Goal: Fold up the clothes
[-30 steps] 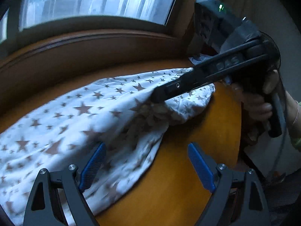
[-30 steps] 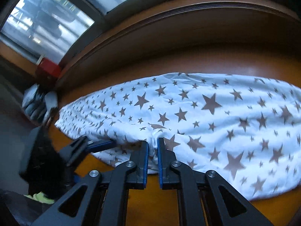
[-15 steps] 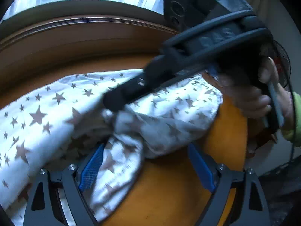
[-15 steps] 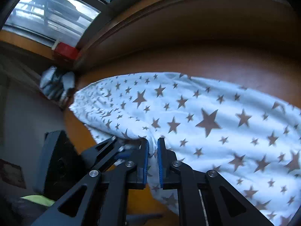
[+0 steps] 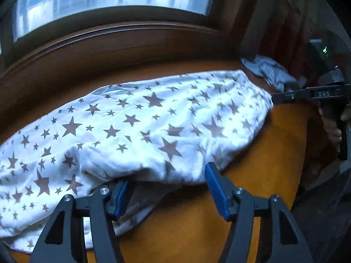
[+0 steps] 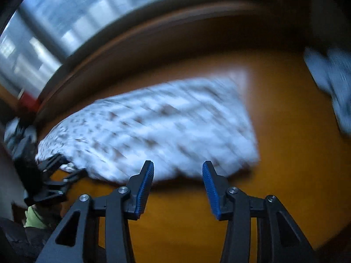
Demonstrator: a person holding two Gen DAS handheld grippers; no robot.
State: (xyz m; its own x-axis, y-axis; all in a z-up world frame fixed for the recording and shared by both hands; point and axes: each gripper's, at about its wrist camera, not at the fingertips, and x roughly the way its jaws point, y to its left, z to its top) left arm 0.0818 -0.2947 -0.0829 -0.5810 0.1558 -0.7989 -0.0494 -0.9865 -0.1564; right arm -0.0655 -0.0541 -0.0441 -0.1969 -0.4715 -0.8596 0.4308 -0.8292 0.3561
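Note:
A white garment with brown stars (image 5: 153, 127) lies folded over on the orange table (image 5: 274, 164); it shows blurred in the right wrist view (image 6: 166, 127). My left gripper (image 5: 166, 188) is open at the garment's near edge, its left finger under a fold of cloth. My right gripper (image 6: 177, 186) is open and empty, just in front of the garment's near edge. The right gripper also shows in the left wrist view (image 5: 307, 95) off the garment's right end. The left gripper shows at the left in the right wrist view (image 6: 59, 175).
A striped grey-white cloth (image 5: 267, 71) lies at the table's back right, also in the right wrist view (image 6: 331, 83). A dark wooden sill (image 5: 131, 41) and a window (image 5: 109, 0) run behind the table. A red object (image 6: 28, 100) sits by the sill.
My right gripper has let go of the garment, opened and pulled back to the right. The flap it carried now lies flat over the garment. The left gripper stays open at the near edge.

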